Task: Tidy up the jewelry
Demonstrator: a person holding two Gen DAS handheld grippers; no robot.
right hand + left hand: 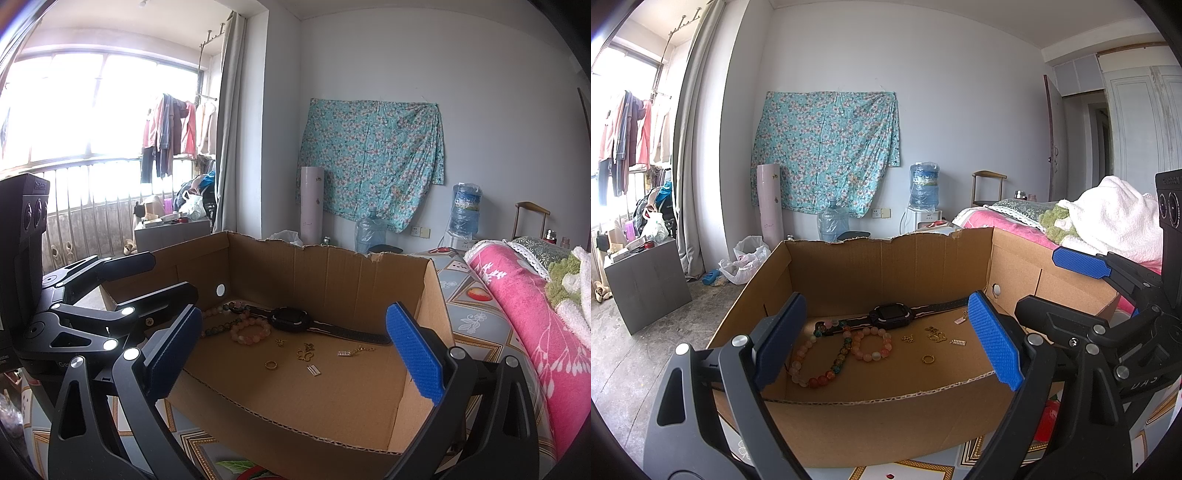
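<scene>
The left gripper [886, 343] is spread wide and grasps nothing, its blue ribbed pads [995, 341] framing the lower middle of the frame. The right gripper [295, 354] is likewise released and empty. Both hang at the near rim of a corrugated cardboard box [882, 421] with a torn far edge. On its floor, centre frame, lie a black watch [891, 314] with a long strap, a round pink bead bracelet [870, 343], a longer looped bead string [816, 363] left of it, a small gold ring [927, 358] and tiny gold charms [936, 333] to the right.
</scene>
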